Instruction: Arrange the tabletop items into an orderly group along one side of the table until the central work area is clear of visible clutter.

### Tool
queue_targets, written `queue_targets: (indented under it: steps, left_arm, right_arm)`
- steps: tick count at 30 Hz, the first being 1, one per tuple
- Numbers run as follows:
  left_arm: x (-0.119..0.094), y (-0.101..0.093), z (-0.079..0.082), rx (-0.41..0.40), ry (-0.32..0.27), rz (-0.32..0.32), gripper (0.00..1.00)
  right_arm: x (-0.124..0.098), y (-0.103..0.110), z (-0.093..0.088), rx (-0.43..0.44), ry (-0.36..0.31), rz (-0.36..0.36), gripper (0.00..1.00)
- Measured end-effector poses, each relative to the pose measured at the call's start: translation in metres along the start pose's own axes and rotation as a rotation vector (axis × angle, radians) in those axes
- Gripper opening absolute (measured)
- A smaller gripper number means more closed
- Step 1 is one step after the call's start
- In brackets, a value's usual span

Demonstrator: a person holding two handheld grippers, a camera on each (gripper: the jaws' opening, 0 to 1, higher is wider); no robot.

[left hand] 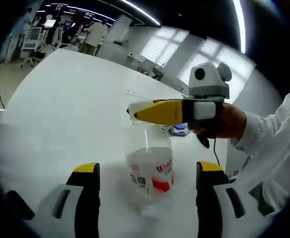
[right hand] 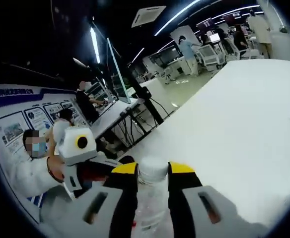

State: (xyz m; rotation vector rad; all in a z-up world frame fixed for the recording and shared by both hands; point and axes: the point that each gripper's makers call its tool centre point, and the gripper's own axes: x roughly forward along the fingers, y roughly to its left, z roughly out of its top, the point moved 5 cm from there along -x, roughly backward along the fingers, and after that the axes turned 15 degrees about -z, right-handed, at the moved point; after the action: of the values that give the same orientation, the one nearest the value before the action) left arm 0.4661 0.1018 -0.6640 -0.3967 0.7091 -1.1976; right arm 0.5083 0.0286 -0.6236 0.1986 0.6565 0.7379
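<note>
clear bottle point(right hand: 152, 191) half-hidden between right gripper point(right hand: 152, 174)

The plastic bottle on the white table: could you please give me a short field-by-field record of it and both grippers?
object: clear plastic bottle with red-and-white label, white cap
posture: upright on white table
right gripper: jaws closed around the bottle's neck just below the cap
left gripper: jaws open either side of the bottle, not touching
other items: small blue-and-white object on the table beyond the bottle, too blurred to identify
</note>
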Motion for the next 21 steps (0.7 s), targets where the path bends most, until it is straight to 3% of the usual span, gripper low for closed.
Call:
queue_targets:
  steps: [8, 12, 16, 18, 21]
  left_arm:
    - [0.015, -0.003, -0.012, 0.040, 0.077, -0.078, 0.61]
    - [0.017, -0.007, -0.013, 0.048, 0.082, -0.110, 0.55]
    - [0.020, -0.016, -0.016, 0.068, 0.091, -0.166, 0.42]
    - [0.021, -0.016, -0.014, 0.115, 0.095, -0.167, 0.41]
    - [0.022, -0.019, -0.015, 0.119, 0.103, -0.174, 0.40]
  right_arm:
    - [-0.010, 0.008, -0.002, -0.050, -0.018, -0.005, 0.20]
    - [-0.015, 0.012, -0.002, -0.082, -0.022, -0.001, 0.20]
    - [-0.021, 0.014, -0.003, -0.100, -0.030, -0.008, 0.20]
    - [-0.024, 0.014, -0.004, -0.101, -0.032, -0.014, 0.20]
    - [-0.028, 0.013, -0.005, -0.106, -0.033, -0.026, 0.20]
